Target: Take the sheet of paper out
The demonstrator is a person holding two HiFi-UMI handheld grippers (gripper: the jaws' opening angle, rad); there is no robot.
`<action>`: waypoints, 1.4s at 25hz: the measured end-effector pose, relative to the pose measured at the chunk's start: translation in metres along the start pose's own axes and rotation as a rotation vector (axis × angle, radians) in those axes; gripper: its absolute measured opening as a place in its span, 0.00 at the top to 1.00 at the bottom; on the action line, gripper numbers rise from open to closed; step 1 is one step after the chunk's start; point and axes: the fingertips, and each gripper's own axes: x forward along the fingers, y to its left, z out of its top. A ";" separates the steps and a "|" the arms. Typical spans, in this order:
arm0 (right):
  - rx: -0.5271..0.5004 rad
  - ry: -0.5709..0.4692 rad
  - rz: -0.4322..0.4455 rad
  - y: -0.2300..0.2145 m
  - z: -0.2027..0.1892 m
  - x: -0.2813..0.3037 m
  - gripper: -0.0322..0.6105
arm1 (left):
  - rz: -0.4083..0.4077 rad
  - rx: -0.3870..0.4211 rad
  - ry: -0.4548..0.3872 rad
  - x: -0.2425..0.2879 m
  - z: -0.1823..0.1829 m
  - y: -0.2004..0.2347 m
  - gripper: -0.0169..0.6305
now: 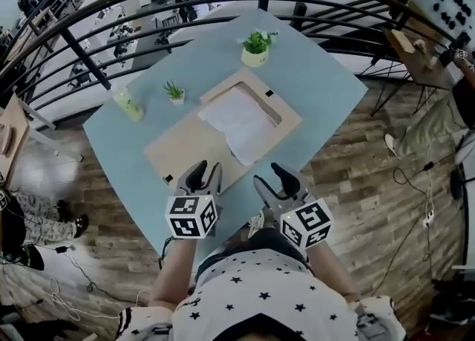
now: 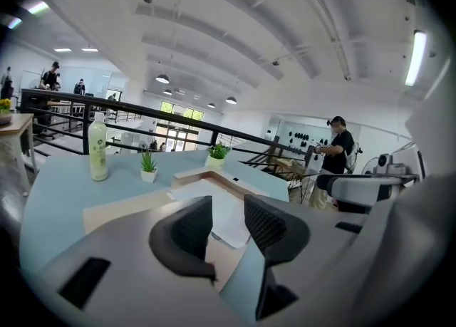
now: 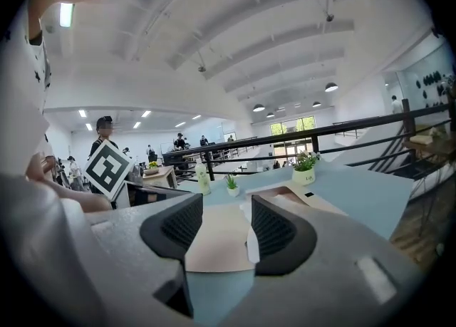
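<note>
Well, the paper (image 1: pixel 241 124) isn't out. It lies flat on the wooden board (image 1: pixel 174 157) in the middle of the blue table (image 1: pixel 326 72). Its far part sits inside the raised frame (image 1: pixel 286 109) and its near corner runs out past the frame's open side onto the bare board. So it's partly in, partly clear, w/ nothing holding it.

Both grippers sit at the near edge, close to the person's body and well short of the sheet. The left gripper (image 1: pixel 202 177) has its jaws parted w/ a clear gap. In its own view there's only board and a bit of paper (image 2: pixel 196 191) far behind the gap, nothing gripped. The right gripper (image 1: pixel 279 177) is the same: jaws apart, bare board showing between them, and a sliver of the sheet (image 3: pixel 251 244) off by the right pad, not touching.

My read on progress: the sheet's near corner is free and easy to reach, but the rest is inside the frame, so the job isn't finished as things lie. What's left, I'd say, is to pinch that free corner and draw the sheet toward the near side till it's clear. Thin paper lying flat could be hard to get a jaw under, so it may slide or crease.

Plants and a bottle on the far-left side are well apart from all this.
</note>
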 end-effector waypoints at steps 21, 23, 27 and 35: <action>-0.040 0.074 0.192 -0.070 -0.030 0.073 0.64 | 0.169 -0.090 0.082 0.127 -0.047 0.042 0.77; -0.042 0.083 0.207 -0.076 -0.030 0.078 0.64 | 0.185 -0.096 0.096 0.139 -0.050 0.047 0.77; -0.039 0.102 0.231 -0.090 -0.033 0.089 0.64 | 0.223 -0.093 0.126 0.164 -0.057 0.058 0.77; -0.015 0.130 0.270 -0.105 -0.041 0.106 0.64 | 0.305 -0.097 0.187 0.204 -0.072 0.080 0.78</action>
